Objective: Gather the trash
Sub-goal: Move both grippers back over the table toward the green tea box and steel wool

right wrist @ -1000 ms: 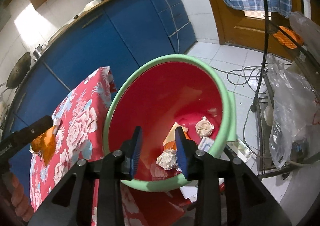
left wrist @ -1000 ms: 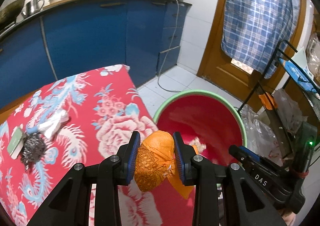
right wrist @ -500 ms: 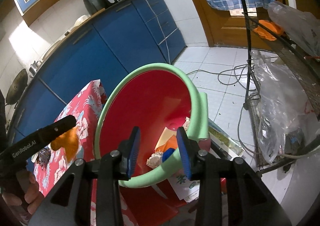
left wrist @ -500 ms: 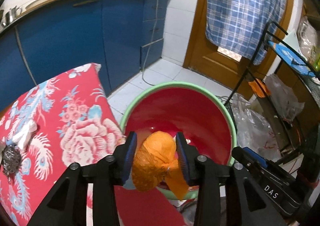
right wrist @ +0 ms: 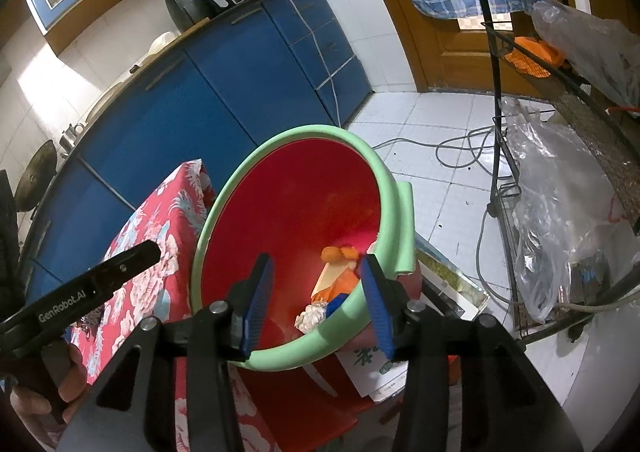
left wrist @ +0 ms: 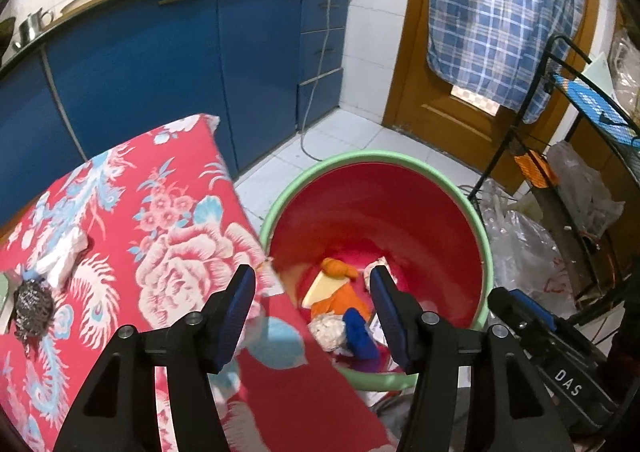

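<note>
So the big red bucket point(left wrist: 376, 212) with the green rim sits on the floor right up against the table, which has a red floral cloth point(left wrist: 132, 220) over it, and the trash is split between the two. In the bucket there's now the orange bag point(left wrist: 339, 269), lying on the bottom next to a yellowish card, a crumpled paper ball point(left wrist: 327, 332) and something blue. A second ago that orange bag was pinched in the left gripper point(left wrist: 312, 292) above the table edge; since then the gripper came over the bucket, the jaws have just been opening, and now they stand apart with nothing between them, bag dropped. The right gripper point(right wrist: 318, 284) has its jaws spread too, also just been opening, hanging over the near rim and holding nothing as far as I can see. What's left on the cloth: a crumpled white tissue point(left wrist: 62, 258) and a steel scouring ball point(left wrist: 34, 310) just beside it, plus a green thing at the edge I can't identify. Tissue should be feather-light and squishy, pinch anywhere across the middle. The scourer is springy and snaggy, so I'd take it around the bulk.
</note>
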Tool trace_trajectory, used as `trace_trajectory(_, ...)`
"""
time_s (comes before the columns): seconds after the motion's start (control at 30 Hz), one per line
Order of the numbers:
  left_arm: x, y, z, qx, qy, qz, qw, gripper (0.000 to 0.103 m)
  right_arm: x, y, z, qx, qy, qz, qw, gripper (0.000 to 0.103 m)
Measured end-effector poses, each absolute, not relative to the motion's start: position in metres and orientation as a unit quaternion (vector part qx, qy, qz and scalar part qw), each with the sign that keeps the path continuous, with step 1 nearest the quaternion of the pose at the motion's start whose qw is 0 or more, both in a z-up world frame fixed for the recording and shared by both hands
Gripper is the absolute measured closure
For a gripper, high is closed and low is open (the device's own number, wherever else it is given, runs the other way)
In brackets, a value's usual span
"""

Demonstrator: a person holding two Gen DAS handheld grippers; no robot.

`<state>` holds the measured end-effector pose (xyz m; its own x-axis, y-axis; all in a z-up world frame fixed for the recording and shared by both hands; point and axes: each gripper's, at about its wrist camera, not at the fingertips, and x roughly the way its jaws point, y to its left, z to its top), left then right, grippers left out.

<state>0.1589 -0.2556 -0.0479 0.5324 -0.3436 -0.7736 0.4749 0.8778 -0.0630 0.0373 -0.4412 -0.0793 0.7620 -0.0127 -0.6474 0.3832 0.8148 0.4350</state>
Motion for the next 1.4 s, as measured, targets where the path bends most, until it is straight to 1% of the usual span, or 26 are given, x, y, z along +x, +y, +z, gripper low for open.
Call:
trace_trajectory(0.3,0.16,-0.213,-0.044,0.057,0.429,-0.197,0.88,0.041,0.045,-0.42,-0.065,0.261,0.328,-0.09,0.904,0.049)
trace_trajectory(0.37,0.161,-0.2,-0.041,0.049,0.43,-0.185,0.882,0.041,0.048,-0.412,-0.061,0.253,0.328,-0.083,0.906,0.045)
trace_trajectory(0.6,0.171,-0.151,-0.029,0.029,0.437,-0.142,0.888,0.041,0.062,-0.384,-0.051,0.229,0.336,-0.052,0.912,0.042)
trace_trajectory(0.67,0.179,-0.133,-0.023,0.025,0.437,-0.118,0.891,0.041,0.066,-0.375,-0.048,0.222,0.337,-0.043,0.914,0.04)
trace_trajectory(0.9,0.207,-0.079,-0.007,-0.013,0.448,-0.054,0.892,0.04,0.082,-0.346,-0.039,0.199,0.344,-0.01,0.918,0.038)
trace_trajectory(1.1,0.238,-0.03,-0.008,-0.055,0.472,0.006,0.88,0.039,0.09,-0.331,-0.037,0.186,0.347,0.011,0.919,0.037)
trace_trajectory(1.13,0.243,-0.022,-0.009,-0.064,0.477,0.013,0.876,0.038,0.091,-0.33,-0.037,0.184,0.348,0.012,0.919,0.037)
trace_trajectory(1.2,0.252,-0.009,-0.013,-0.08,0.49,0.029,0.868,0.026,0.092,-0.328,-0.039,0.183,0.35,0.015,0.919,0.037)
trace_trajectory(1.4,0.273,0.019,-0.032,-0.108,0.517,0.076,0.845,0.026,0.096,-0.33,-0.045,0.185,0.358,0.015,0.915,0.037)
